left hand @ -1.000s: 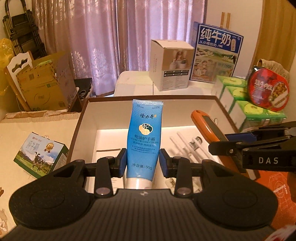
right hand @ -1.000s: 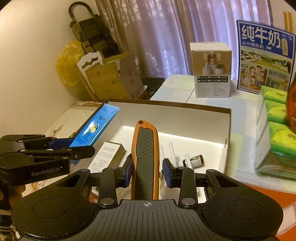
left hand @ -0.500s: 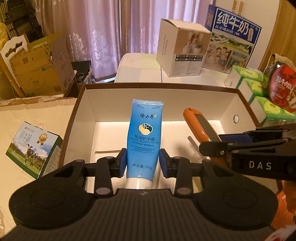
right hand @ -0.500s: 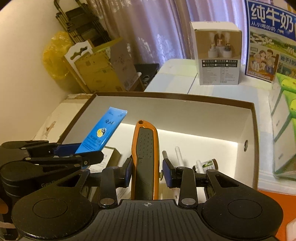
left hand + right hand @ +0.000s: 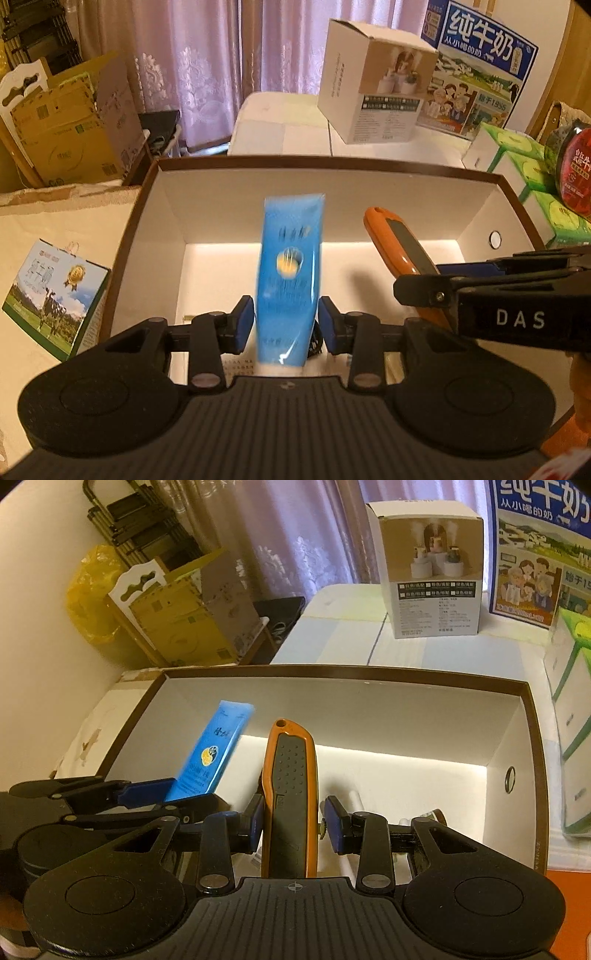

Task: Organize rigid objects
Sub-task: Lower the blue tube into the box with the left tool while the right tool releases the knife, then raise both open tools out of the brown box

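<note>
My left gripper (image 5: 286,325) is shut on a blue hand-cream tube (image 5: 291,258), which stands up between the blue pads and looks blurred. My right gripper (image 5: 293,819) is shut on an orange and grey utility knife (image 5: 291,768) that points forward. Both hang over the near part of an open white box with a brown rim (image 5: 332,672). In the left wrist view the knife (image 5: 391,240) and the right gripper (image 5: 436,280) sit to the right. The right wrist view shows the tube (image 5: 218,753) and the left gripper (image 5: 173,799) to the left.
Inside the box lie white sticks (image 5: 356,797) and a small bottle (image 5: 432,814), partly hidden. A small milk carton (image 5: 51,299) lies left of the box. Behind stand a white product box (image 5: 373,81), a blue milk case (image 5: 476,70), green boxes (image 5: 524,158) and cardboard boxes (image 5: 74,129).
Both grippers have moved forward and down over the box, which now fills more of each view. The tube and the knife stay gripped; the tube now looks blurred.
</note>
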### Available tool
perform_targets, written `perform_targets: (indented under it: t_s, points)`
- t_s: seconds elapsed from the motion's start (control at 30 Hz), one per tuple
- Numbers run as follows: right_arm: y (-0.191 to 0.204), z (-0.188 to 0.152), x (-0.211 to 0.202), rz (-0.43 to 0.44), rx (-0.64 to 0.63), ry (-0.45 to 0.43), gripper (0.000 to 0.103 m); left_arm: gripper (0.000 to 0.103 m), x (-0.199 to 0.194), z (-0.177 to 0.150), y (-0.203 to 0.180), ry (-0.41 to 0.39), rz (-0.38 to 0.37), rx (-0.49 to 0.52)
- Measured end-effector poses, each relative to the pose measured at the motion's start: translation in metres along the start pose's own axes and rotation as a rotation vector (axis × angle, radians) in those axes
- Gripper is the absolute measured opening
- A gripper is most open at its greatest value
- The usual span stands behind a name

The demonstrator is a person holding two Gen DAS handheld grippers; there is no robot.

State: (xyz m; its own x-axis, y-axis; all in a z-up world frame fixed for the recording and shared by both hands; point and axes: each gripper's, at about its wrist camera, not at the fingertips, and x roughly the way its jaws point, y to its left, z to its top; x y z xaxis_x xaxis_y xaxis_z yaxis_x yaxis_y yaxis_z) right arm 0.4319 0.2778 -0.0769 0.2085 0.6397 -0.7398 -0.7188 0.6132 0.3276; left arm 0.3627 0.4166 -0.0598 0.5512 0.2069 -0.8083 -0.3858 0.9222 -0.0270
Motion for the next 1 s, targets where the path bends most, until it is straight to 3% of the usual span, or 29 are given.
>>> perform_targets:
  t_s: [0.43,0.63,0.8,1.0]
  points:
    - [0.005,0.007,-0.002,0.001,0.03,-0.025,0.032,0.043,-0.009,0.0,0.011,-0.01,0.013,-0.007]
    - [0.006,0.011,-0.021,0.063,0.059,-0.108,0.034,0.053,-0.018,-0.005,0.01,-0.023,0.024,-0.008]
    - [0.009,0.002,-0.038,0.068,0.039,-0.105,0.045,0.066,-0.033,-0.01,0.009,-0.049,0.027,-0.003]
    - [0.01,-0.02,-0.057,0.022,-0.003,-0.109,0.06,0.067,-0.052,-0.017,0.005,-0.078,0.025,0.005]
